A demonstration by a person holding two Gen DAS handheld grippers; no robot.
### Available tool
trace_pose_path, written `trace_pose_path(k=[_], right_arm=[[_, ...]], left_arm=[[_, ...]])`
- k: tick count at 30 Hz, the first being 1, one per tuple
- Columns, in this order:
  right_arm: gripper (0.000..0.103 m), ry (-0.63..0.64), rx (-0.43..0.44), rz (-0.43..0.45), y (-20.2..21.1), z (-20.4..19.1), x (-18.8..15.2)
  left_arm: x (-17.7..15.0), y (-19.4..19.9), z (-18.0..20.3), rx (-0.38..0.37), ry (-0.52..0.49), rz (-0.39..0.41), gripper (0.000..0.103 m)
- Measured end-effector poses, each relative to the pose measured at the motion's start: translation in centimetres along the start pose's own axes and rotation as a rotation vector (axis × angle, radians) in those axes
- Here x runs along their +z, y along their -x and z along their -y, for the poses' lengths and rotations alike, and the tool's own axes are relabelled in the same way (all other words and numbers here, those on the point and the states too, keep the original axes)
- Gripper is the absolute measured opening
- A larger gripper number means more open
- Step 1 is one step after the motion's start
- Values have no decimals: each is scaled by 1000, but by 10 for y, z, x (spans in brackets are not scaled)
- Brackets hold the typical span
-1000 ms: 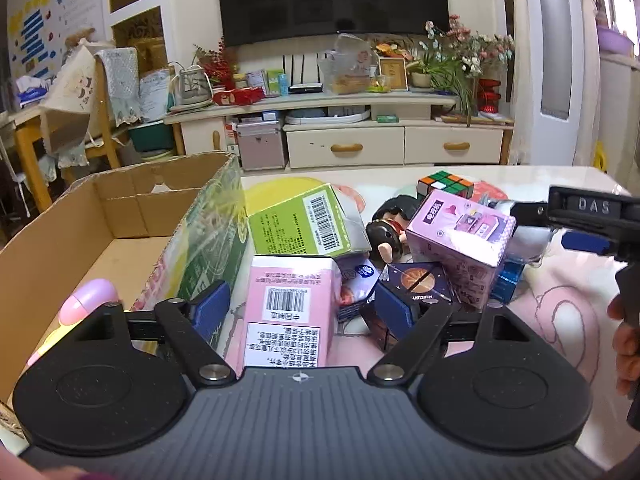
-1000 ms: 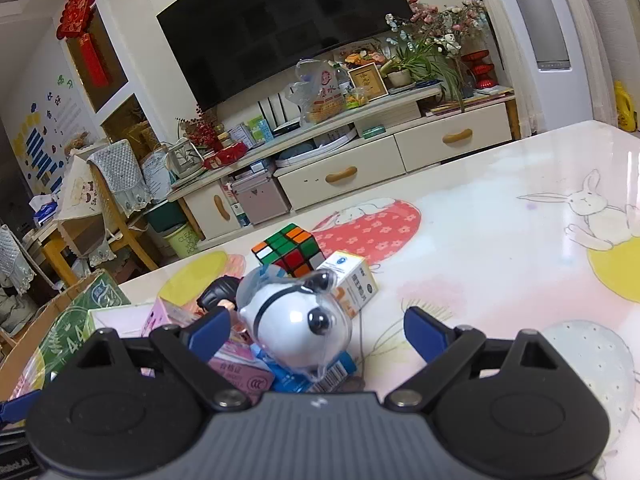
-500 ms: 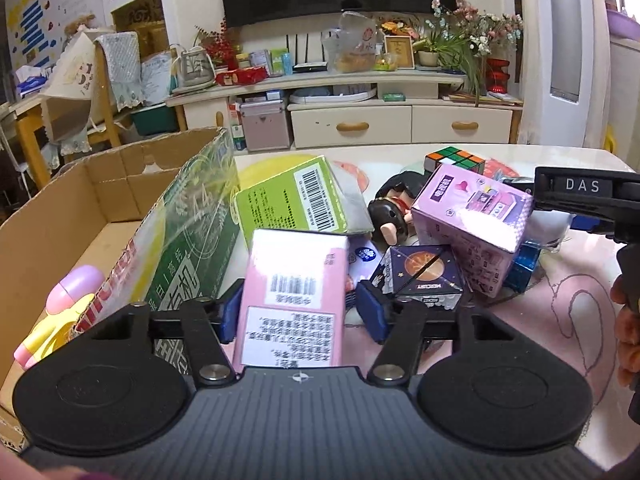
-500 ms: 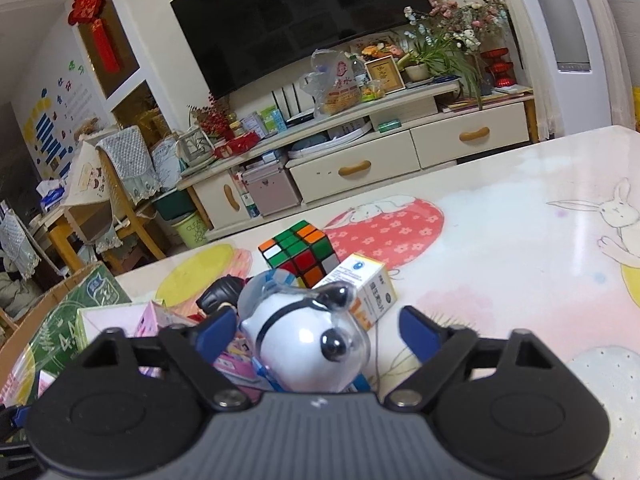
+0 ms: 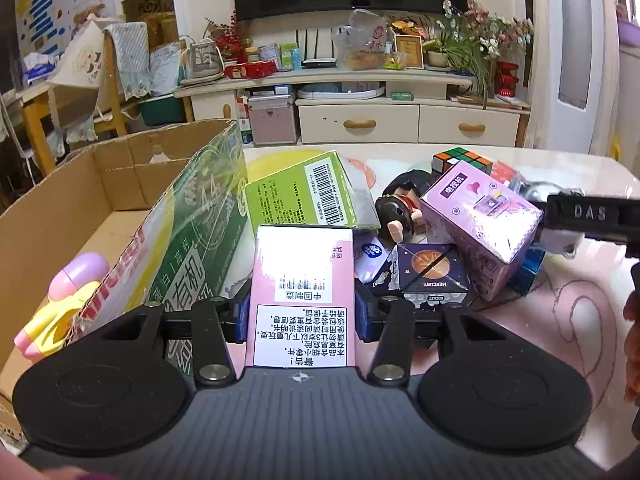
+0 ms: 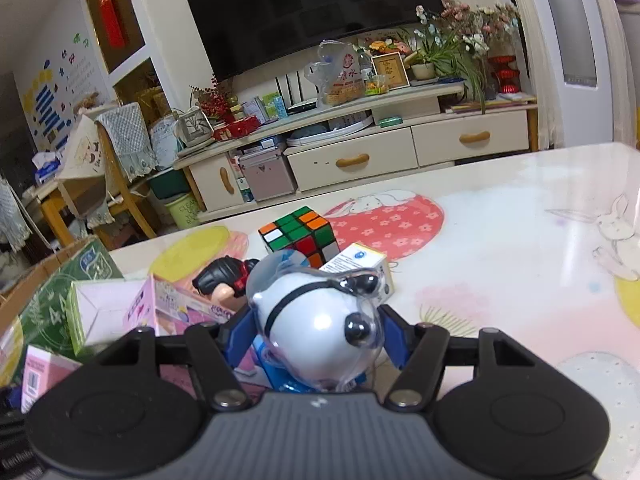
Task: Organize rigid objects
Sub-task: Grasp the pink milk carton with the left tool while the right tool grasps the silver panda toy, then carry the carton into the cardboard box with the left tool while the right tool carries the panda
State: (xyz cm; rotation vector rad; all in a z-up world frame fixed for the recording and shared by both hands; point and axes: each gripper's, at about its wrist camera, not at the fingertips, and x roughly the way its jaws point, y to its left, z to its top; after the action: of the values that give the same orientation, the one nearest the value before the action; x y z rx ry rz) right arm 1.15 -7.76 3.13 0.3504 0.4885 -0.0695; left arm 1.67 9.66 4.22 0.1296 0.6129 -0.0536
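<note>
- Pink cardboard, smooth and printed with a barcode, fills our left gripper [image 5: 300, 316]: its blue pads pinch the flat sides of the pink box [image 5: 302, 276], just beside the open corrugated carton [image 5: 80, 200] at the table's left.
- Our right gripper [image 6: 316, 336] is closing; its blue pads sit against the rounded flanks of a glossy white panda toy [image 6: 316, 328] in a clear plastic shell, which rests on the table [image 6: 500, 248] among the pile.
- Behind the panda toy stand a square-tiled puzzle cube [image 6: 298, 236] and a small white carton [image 6: 358, 264].
- A green box [image 5: 298, 196] leans against the pile.
</note>
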Motion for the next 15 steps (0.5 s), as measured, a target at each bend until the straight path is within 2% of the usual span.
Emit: trace_pose_path(k=[15], right_arm=[[64, 30, -81, 10, 37, -5, -21]], left_arm=[[0, 14, -5, -94, 95, -9, 57]])
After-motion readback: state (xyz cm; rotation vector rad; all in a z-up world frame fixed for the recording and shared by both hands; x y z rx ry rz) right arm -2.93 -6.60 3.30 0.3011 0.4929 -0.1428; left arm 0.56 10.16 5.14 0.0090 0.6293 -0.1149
